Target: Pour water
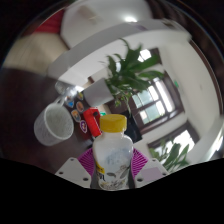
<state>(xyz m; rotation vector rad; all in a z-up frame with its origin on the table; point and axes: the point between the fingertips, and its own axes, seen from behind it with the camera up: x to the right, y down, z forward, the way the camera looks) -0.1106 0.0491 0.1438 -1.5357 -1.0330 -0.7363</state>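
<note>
Two purple pads (88, 160) flank the bottle (114, 160) I am holding; both fingers of my gripper (114, 170) press on its sides, so the jaws are closed to about the bottle's width. The bottle is translucent plastic, rounded, with a yellow screw cap (115, 123) on top and a printed label on its front; I cannot tell how much liquid it holds. The view is tilted. Beyond the fingers and to one side sits a pale, translucent plastic cup (53, 126) with a wide round mouth facing me; its inside looks empty, though I cannot be sure. Just beside the cap stands a small red object (93, 122), shape unclear. Both rest on a light table (65, 70). Further off I see a leafy green plant (128, 70) and, past it, bright windows (152, 100) with dark frames. Nothing stands between bottle and cup.
</note>
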